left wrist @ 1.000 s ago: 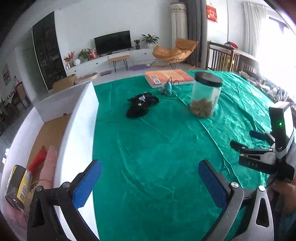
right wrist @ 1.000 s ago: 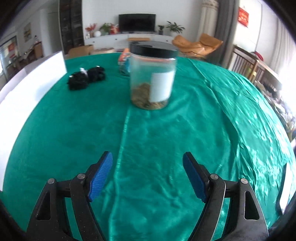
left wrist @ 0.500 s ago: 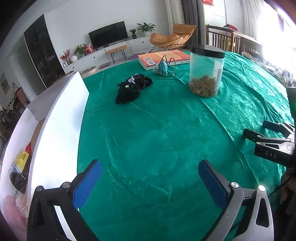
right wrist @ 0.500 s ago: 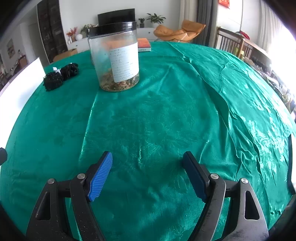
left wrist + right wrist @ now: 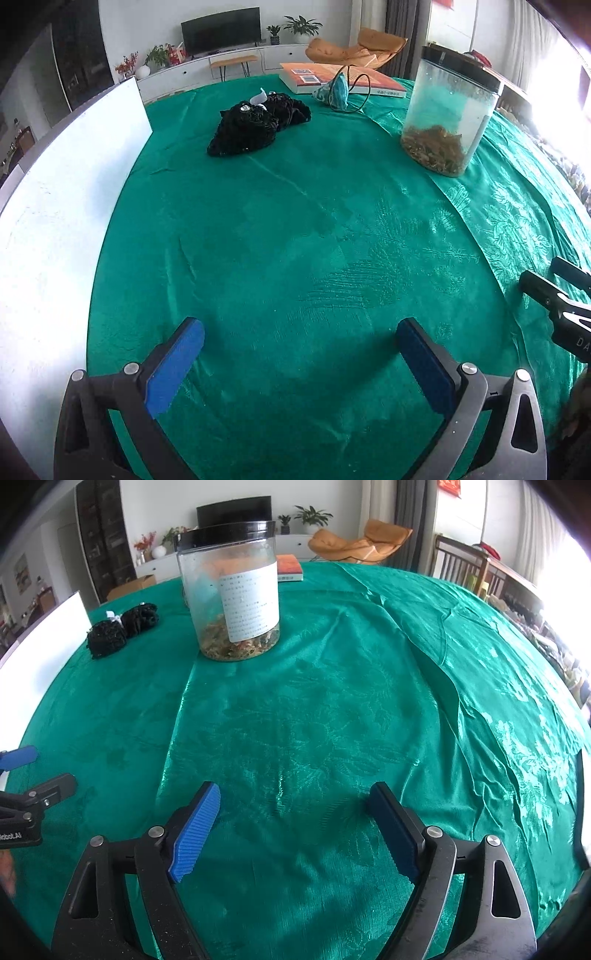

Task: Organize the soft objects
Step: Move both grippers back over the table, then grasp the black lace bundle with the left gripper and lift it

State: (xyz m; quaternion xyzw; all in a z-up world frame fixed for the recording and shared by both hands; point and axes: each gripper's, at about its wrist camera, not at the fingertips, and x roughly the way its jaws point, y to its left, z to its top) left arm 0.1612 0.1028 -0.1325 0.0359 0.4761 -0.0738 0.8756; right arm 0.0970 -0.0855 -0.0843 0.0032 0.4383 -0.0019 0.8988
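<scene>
A black soft bundle (image 5: pixel 255 123) with a white tag lies on the green tablecloth at the far left; it also shows in the right wrist view (image 5: pixel 120 629). A small teal pouch (image 5: pixel 334 92) with a dark cord lies beyond it, next to an orange book (image 5: pixel 340 77). My left gripper (image 5: pixel 299 347) is open and empty, low over the cloth, well short of the bundle. My right gripper (image 5: pixel 293 812) is open and empty over the cloth on the near side of the jar. Each gripper shows at the edge of the other's view.
A clear plastic jar (image 5: pixel 448 114) with a black lid and dried bits stands at the right; it shows in the right wrist view (image 5: pixel 234 594) too. A white box wall (image 5: pixel 62 177) runs along the table's left side. The green tablecloth (image 5: pixel 332 701) is wrinkled at the right.
My left gripper has moved away from the box, whose inside is out of view now, and come lower and closer to the bundle. My right gripper has shifted so the jar sits further left.
</scene>
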